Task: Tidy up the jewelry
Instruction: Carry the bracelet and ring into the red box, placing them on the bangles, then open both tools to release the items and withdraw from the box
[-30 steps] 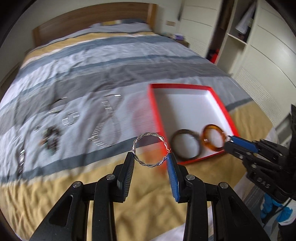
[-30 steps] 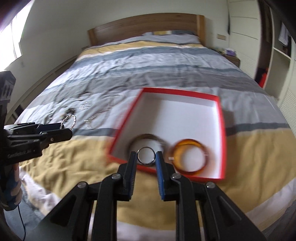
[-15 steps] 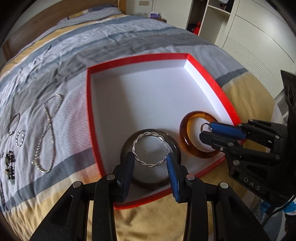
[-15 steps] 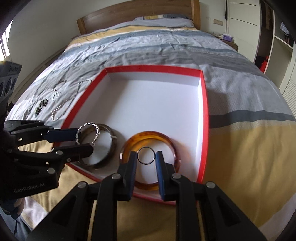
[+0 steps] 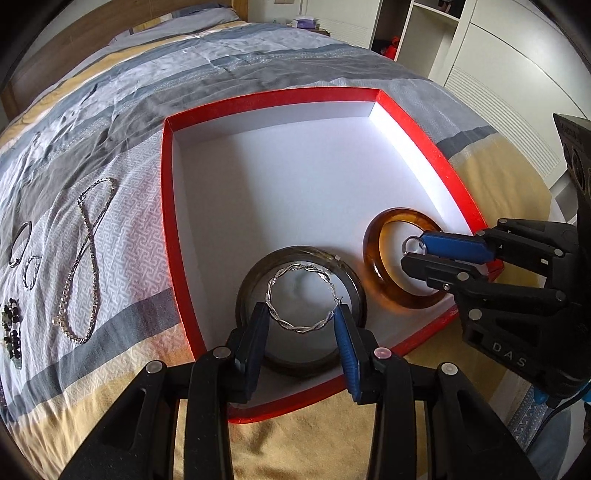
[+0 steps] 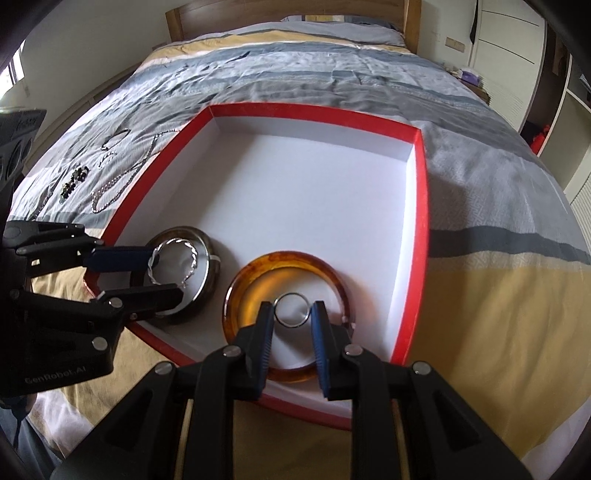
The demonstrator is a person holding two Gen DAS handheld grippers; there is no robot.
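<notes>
A red box with a white inside (image 5: 168, 206) (image 6: 421, 206) lies on the bed. In it lie a dark bangle (image 5: 354, 291) (image 6: 212, 266) and an amber bangle (image 5: 384, 288) (image 6: 332, 275). My left gripper (image 5: 301, 314) (image 6: 162, 271) is shut on a twisted silver hoop (image 5: 273, 291) (image 6: 192, 258), held just over the dark bangle. My right gripper (image 6: 292, 312) (image 5: 408, 254) is shut on a small plain silver ring (image 6: 284, 323) (image 5: 410, 242), held over the amber bangle.
More jewelry lies on the striped bedcover left of the box: a long chain necklace (image 5: 86, 254) (image 6: 122, 177), small silver hoops (image 5: 26, 254), a dark beaded piece (image 5: 11, 332) (image 6: 72, 182). White cupboards (image 5: 517, 74) stand to the right, the wooden headboard (image 6: 288, 7) beyond.
Both grippers have moved forward and down from the bed's edge to low over the box, each still holding its ring, now just above the two bangles.
</notes>
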